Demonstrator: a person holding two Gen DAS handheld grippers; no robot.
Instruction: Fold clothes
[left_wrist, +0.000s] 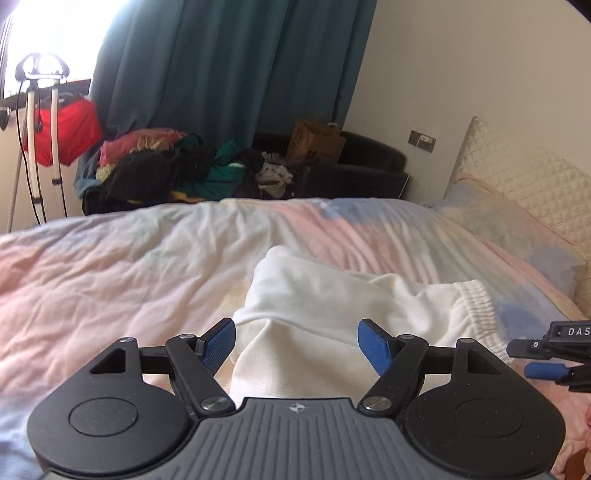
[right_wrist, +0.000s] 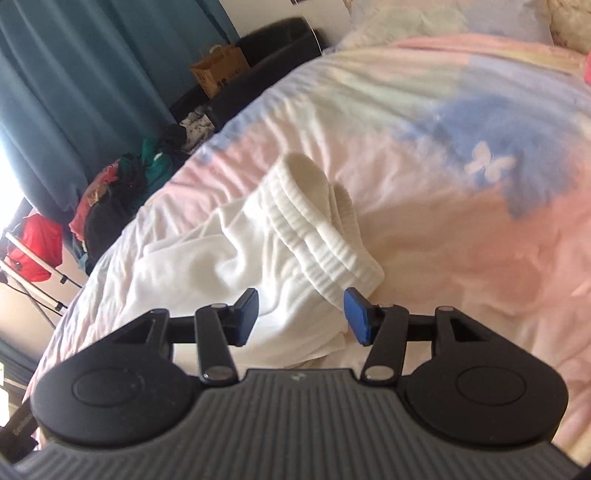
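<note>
Nearest us, our left gripper and right gripper hover with jaws spread, holding nothing. Just beyond at twelve o'clock the white garment lies rumpled on the pastel bedspread. Farther, at eleven, the clothes pile.

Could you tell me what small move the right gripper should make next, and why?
Probably ease the right gripper forward and close on the ribbed waistband of the white garment. Its fingers are open with that band just ahead, and the left gripper, also open, holds nothing.
</note>
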